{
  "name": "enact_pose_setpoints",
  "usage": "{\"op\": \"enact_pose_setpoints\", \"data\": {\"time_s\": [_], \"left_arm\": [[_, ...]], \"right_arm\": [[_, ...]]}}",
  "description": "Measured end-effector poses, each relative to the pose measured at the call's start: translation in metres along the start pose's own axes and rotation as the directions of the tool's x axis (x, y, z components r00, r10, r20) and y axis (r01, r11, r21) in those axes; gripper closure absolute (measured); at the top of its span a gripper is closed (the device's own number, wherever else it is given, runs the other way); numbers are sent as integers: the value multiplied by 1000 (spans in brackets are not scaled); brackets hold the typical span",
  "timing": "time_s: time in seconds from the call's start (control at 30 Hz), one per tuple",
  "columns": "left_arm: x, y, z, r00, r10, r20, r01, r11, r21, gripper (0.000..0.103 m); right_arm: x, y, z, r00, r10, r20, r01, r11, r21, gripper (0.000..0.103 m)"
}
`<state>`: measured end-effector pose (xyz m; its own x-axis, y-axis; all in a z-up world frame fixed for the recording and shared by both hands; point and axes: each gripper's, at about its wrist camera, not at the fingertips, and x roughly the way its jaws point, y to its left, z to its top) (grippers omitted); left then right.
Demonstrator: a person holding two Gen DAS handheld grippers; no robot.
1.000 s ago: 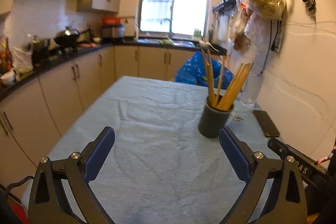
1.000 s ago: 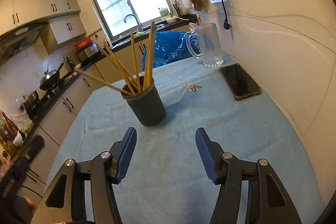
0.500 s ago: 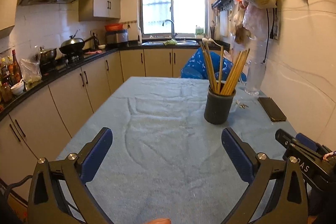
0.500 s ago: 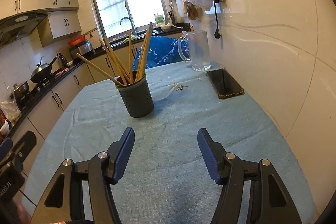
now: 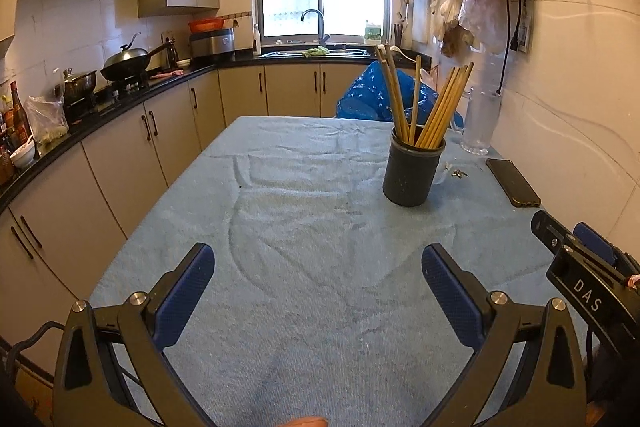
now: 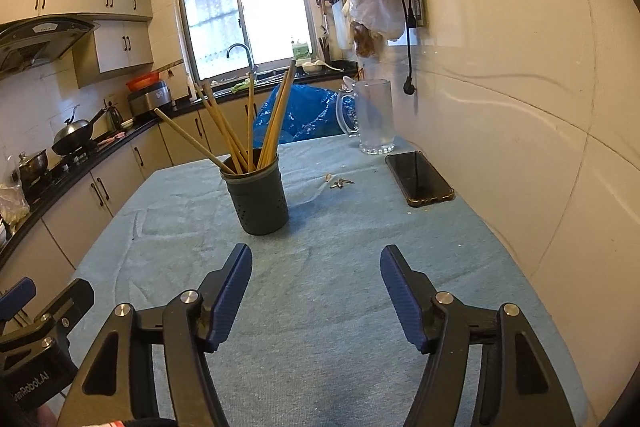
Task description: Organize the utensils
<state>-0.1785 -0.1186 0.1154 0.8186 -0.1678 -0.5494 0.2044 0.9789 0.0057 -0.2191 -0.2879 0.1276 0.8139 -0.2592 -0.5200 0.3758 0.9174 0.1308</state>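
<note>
A dark grey utensil holder [image 5: 412,173] stands upright on the blue-clothed table [image 5: 304,235], with several wooden chopsticks [image 5: 438,111] standing in it. It also shows in the right wrist view [image 6: 258,201], chopsticks [image 6: 240,125] fanned out. My left gripper [image 5: 318,267] is open and empty, well short of the holder and to its left. My right gripper [image 6: 316,261] is open and empty, just short of the holder, which is ahead and slightly left. The right gripper's body [image 5: 588,291] shows at the left view's right edge.
A black phone [image 6: 418,177] lies on the table by the right wall. A clear glass pitcher [image 6: 372,117] stands at the far right corner. Small keys [image 6: 340,183] lie between holder and phone. A blue plastic bag [image 6: 298,115] is beyond the table. Kitchen counters run along the left.
Both grippers have pulled back from the holder and levelled; the holder now looks farther away in both views. Both stay open and empty.
</note>
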Motion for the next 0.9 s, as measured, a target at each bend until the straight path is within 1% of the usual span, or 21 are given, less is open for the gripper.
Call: {"op": "enact_pose_setpoints", "data": {"time_s": [0.3,0.9], "left_arm": [[7,-3,-2,999,-21,-35,21,1000,-1,0],[15,-7,-3,997,-34,-65,34,999,3,0]], "right_arm": [[-3,3,0,999,-22,28,23,999,-26,29],[-2,-1,1,999,-27,29,28,999,-18,28]]}}
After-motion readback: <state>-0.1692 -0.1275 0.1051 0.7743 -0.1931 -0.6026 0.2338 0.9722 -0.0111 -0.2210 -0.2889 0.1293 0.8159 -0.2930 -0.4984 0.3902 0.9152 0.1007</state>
